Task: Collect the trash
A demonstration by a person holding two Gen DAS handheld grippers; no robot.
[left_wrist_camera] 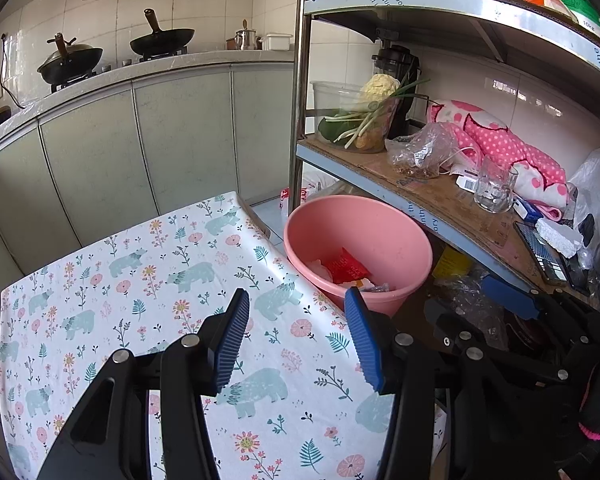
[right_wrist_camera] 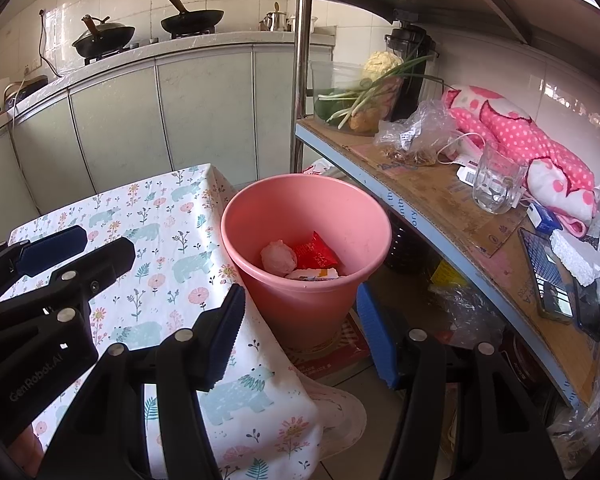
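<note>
A pink bucket (right_wrist_camera: pixel 300 208) stands on the floor between the table and the shelf rack. Inside lie a red packet (right_wrist_camera: pixel 314 256), a pale crumpled wad (right_wrist_camera: pixel 276 258) and a white wrapper (right_wrist_camera: pixel 312 274). My right gripper (right_wrist_camera: pixel 300 288) hovers just in front of the bucket's near rim, open, nothing between its blue pads. My left gripper (left_wrist_camera: pixel 297 292) is over the table's bear-and-flower cloth (left_wrist_camera: pixel 140 280), also open and empty, with the bucket (left_wrist_camera: pixel 380 232) just ahead to its right. Each gripper shows in the other's view: left gripper (right_wrist_camera: pixel 80 248), right gripper (left_wrist_camera: pixel 472 300).
A metal shelf rack (right_wrist_camera: pixel 420 200) runs along the right, holding a glass mug (right_wrist_camera: pixel 496 184), a plastic bag (right_wrist_camera: pixel 416 132), a pink dotted cloth (right_wrist_camera: pixel 520 136), a phone (right_wrist_camera: pixel 548 276) and a tub of vegetables (right_wrist_camera: pixel 360 96). Grey cabinets (left_wrist_camera: pixel 180 132) with woks on top stand behind the table.
</note>
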